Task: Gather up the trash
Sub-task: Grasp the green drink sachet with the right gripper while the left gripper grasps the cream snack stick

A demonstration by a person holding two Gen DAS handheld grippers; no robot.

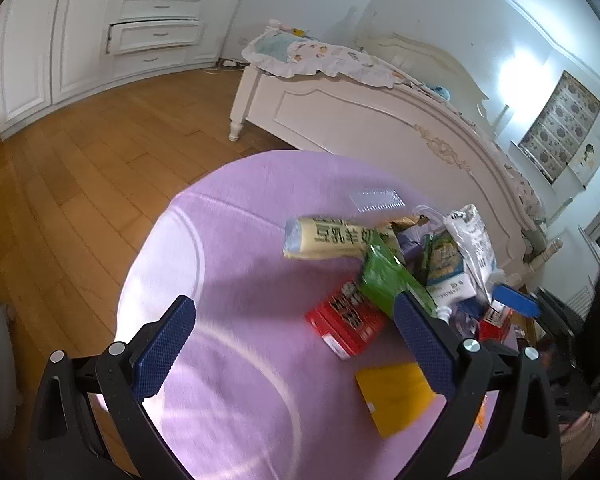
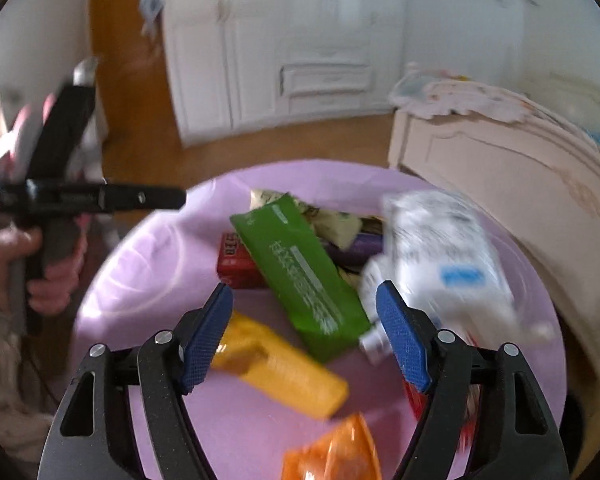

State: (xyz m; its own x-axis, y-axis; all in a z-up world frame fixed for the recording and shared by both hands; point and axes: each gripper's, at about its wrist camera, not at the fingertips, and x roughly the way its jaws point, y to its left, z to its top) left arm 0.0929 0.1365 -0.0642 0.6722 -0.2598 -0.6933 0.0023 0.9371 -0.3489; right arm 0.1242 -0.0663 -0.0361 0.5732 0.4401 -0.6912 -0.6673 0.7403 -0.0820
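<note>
Currently hovering: left tongs (image 1: 294, 344) gaping wide, empty; right tongs (image 2: 304, 336) parted, gripping nothing. Trash heaped on the round lilac-covered table (image 2: 148, 256): green foil packet (image 2: 300, 276), yellow wrapper (image 2: 284, 368) lying between my right jaws. I am judging one wrapper at a time best.

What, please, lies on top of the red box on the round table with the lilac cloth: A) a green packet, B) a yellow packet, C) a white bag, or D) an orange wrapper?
A: the long green packet slants across the red box, hiding its right side.
</note>
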